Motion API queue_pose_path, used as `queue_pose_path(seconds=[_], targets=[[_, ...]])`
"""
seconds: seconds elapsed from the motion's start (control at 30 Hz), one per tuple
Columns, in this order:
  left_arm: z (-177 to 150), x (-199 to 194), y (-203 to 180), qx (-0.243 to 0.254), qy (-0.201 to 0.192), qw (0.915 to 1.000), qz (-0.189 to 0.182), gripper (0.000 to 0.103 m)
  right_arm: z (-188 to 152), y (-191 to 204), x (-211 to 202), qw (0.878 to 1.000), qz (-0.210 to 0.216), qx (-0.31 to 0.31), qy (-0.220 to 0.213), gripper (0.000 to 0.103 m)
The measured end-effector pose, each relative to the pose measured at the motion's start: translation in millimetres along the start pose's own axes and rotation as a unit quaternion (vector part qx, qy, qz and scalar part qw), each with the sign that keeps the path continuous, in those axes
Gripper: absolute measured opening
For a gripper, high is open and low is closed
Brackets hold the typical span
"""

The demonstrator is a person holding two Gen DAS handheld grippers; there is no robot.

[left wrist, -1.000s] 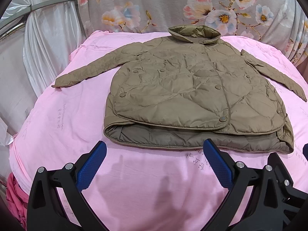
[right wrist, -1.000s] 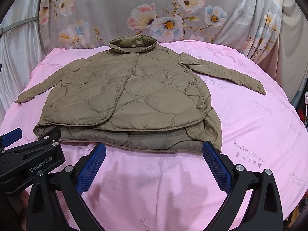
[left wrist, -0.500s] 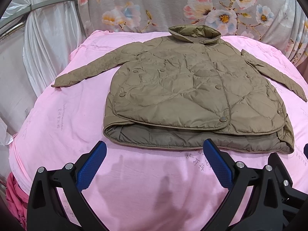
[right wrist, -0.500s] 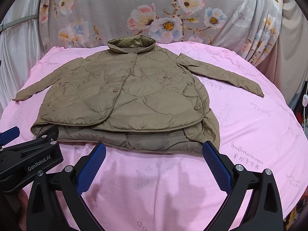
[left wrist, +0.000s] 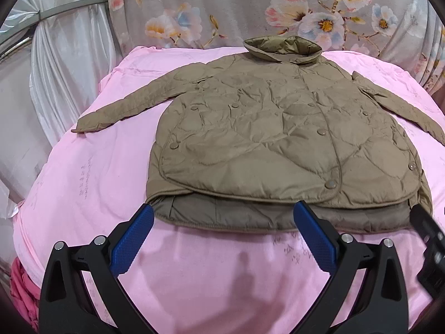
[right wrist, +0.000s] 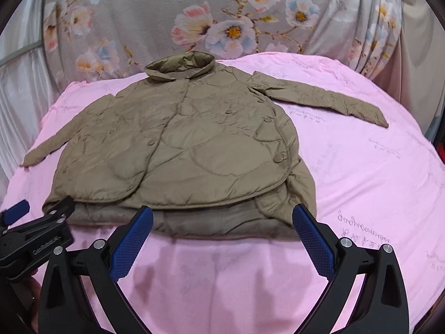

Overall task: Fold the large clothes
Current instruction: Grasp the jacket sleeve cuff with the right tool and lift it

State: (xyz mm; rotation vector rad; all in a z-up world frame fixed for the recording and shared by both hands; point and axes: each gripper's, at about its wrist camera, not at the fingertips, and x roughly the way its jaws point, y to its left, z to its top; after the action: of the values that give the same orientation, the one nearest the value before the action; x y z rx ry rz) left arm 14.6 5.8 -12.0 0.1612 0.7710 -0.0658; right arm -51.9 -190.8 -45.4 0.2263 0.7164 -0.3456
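Note:
An olive-brown quilted jacket (left wrist: 272, 136) (right wrist: 180, 150) lies flat and buttoned on a pink bedspread (left wrist: 91, 189) (right wrist: 370, 172), collar at the far side, both sleeves spread outward. Its hem faces me, with the darker lining showing along the near edge. My left gripper (left wrist: 222, 217) hovers open just above the left half of the hem, nothing between its blue pads. My right gripper (right wrist: 222, 218) is open over the right half of the hem, also empty. The left gripper's black body (right wrist: 33, 236) shows at the lower left of the right wrist view.
A grey floral cloth (left wrist: 250, 8) hangs behind the bed. White draped fabric (left wrist: 55, 64) stands at the left, and a red-pink heap (left wrist: 22, 292) sits by the bed's near left corner. The pink spread slopes off at both sides.
Both grippers have moved forward toward the jacket's hem, so the jacket looms larger. The right gripper has advanced more. Both stay open and the jacket has not moved.

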Motion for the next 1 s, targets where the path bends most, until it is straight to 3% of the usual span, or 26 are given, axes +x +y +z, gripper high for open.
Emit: queue_pose_path(seconds=[0.23, 0.37, 0.63, 0.9, 0.97, 1.0], targets=[[30.2, 26.1, 10.1, -0.014, -0.009, 0.9998, 0.013, 0.098, 44.6, -80.6, 43.9, 0.997, -0.029, 0.071, -0.01, 0.098], [47.9, 45.9, 18.7, -0.032, -0.01, 0.9992, 0.021, 0.098, 81.9, -152.2, 87.2, 0.99, -0.032, 0.136, -0.005, 0.098], [72.6, 80.6, 24.1, -0.032, -0.002, 0.9977, 0.059, 0.098, 133.3, -298.1, 178.1, 0.955, -0.046, 0.293, -0.004, 0.098], [91.4, 104.7, 42.3, -0.069, 0.008, 0.9966, 0.044, 0.098, 151.1, -368.8, 213.9, 0.924, -0.089, 0.371, -0.03, 0.097], [94.0, 108.7, 44.6, -0.07, 0.005, 0.9964, 0.049, 0.098, 157.5, -373.0, 217.5, 0.919, -0.097, 0.38, -0.036, 0.085], [94.5, 109.6, 44.8, -0.069, 0.003, 0.9962, 0.053, 0.098, 161.2, -375.3, 219.3, 0.918, -0.098, 0.382, -0.039, 0.067]])
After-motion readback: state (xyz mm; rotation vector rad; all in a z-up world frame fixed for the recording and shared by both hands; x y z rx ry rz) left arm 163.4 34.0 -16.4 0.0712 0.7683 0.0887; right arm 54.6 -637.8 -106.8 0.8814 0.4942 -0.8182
